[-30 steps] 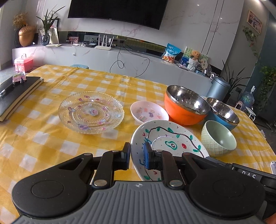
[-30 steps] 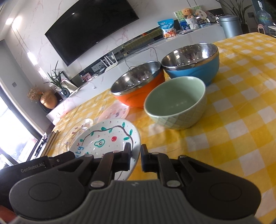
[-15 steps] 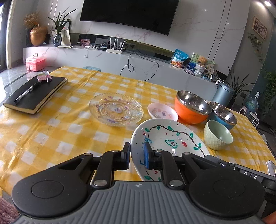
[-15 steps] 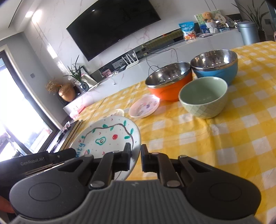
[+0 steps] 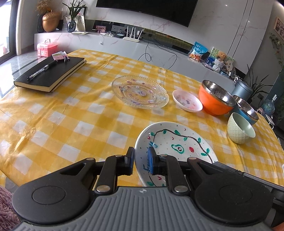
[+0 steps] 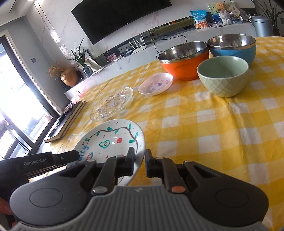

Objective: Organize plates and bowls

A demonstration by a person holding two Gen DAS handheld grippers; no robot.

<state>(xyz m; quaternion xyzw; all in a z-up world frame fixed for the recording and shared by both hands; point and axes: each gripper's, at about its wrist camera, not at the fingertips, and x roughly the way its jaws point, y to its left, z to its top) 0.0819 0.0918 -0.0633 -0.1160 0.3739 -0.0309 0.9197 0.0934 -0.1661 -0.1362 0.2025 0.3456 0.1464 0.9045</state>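
Both claws pinched the painted avocado plate (image 5: 179,140): left claw (image 5: 141,160) on its near rim, right claw (image 6: 139,160) on the opposite rim. Step: carrying it. Next, I judged, stack it with the glass plate (image 5: 140,93), upper centre.

A yellow-checked table (image 5: 99,124) carries a glass plate (image 5: 140,94), three bowls and a black notebook (image 5: 51,74).

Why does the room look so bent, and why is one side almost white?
Both wrist views use fisheye lenses, so the TV and table edges curve. In the right wrist view, daylight through the window blows out the left side; the steel bowls carry bright reflections.
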